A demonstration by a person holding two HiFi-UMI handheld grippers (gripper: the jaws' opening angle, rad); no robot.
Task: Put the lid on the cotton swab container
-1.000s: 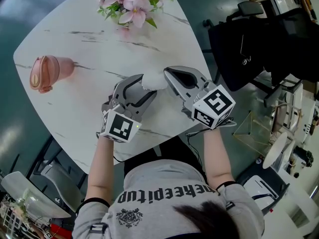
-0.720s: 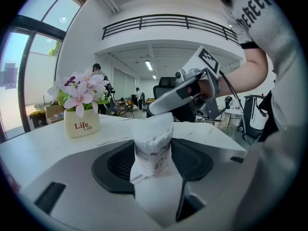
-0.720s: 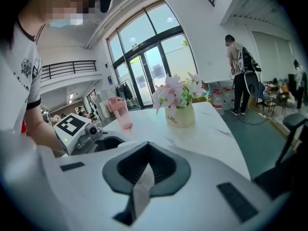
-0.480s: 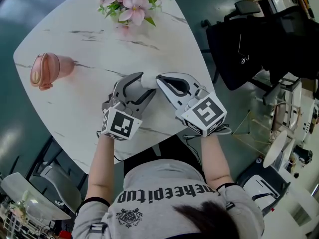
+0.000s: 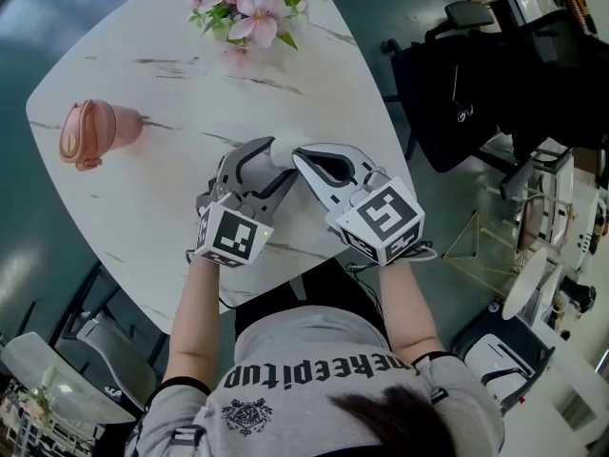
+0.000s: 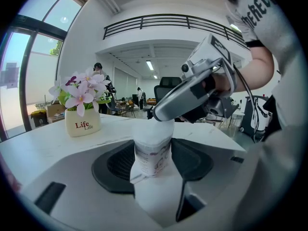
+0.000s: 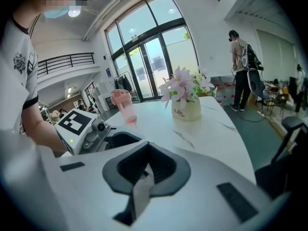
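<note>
Item: cotton swab container point(image 6: 153, 153), upright at centre frame, pinched between the wide-spread jaws of the left gripper point(image 5: 259, 165).
Right gripper point(image 6: 163, 113) pressed together, its tip directly above, touching the lid point(image 6: 155, 128); container's long axis vertical; seating press likely runs straight down.

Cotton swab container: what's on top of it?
The tip of the right gripper sits over the top of the cotton swab container; whether a lid lies beneath it is covered.

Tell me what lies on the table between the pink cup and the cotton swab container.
Nothing. In the head view the stretch of table between the pink cup and the cotton swab container is bare marble with grey veins.
</note>
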